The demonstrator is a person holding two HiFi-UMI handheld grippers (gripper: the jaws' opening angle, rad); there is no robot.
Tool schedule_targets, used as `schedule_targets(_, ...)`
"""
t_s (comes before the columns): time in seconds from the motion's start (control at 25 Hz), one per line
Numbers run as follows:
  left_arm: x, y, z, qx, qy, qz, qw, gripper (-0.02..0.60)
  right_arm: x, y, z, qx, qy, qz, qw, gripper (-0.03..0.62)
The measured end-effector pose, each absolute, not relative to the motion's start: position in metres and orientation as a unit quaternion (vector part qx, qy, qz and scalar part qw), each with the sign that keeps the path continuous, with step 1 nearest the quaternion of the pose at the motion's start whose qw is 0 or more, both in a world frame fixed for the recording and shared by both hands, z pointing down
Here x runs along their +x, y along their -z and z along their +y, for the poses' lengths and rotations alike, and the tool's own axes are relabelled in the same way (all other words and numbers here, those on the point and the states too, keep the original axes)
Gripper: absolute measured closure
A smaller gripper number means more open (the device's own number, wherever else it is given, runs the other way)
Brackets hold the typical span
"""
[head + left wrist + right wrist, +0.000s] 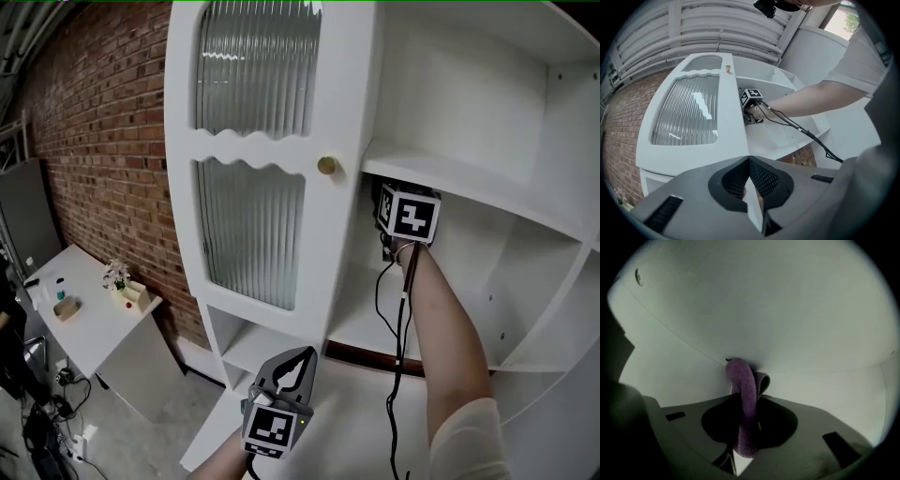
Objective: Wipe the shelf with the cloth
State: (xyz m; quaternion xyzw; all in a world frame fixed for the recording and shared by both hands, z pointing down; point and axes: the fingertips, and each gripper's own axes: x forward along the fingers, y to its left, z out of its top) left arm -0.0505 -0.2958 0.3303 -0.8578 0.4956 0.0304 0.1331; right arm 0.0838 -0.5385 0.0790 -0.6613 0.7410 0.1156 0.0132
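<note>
- Poking forward out of the right gripper (751, 398), a purple cloth (740, 380) is clamped between the jaws as a folded strip. Its long axis runs along the jaws.
- We see the cloth's far tip touching a seam where two white panels meet. We cannot tell which panel it presses on.
- In the head view this gripper reaches into the open compartment, under an upper board and above the shelf (361, 319) floor.
- We judge the wipe turns on this: the surface lies straight ahead of the cloth, so the stroke runs sideways along the seam.
- The left gripper (286, 375) hangs low and near, outside the cabinet, well apart. Its jaws are together on nothing.
- The ribbed-glass door (253, 187) stands open at left.
</note>
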Motion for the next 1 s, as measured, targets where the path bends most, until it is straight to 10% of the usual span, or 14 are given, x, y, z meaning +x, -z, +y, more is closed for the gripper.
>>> schedule_targets(1.0,0.037,-0.310,-0.294,-0.896,-0.047,0.428,0.111,0.577,0.295,-0.083,-0.482,-0.756,-0.115,0.644,0.031,0.514)
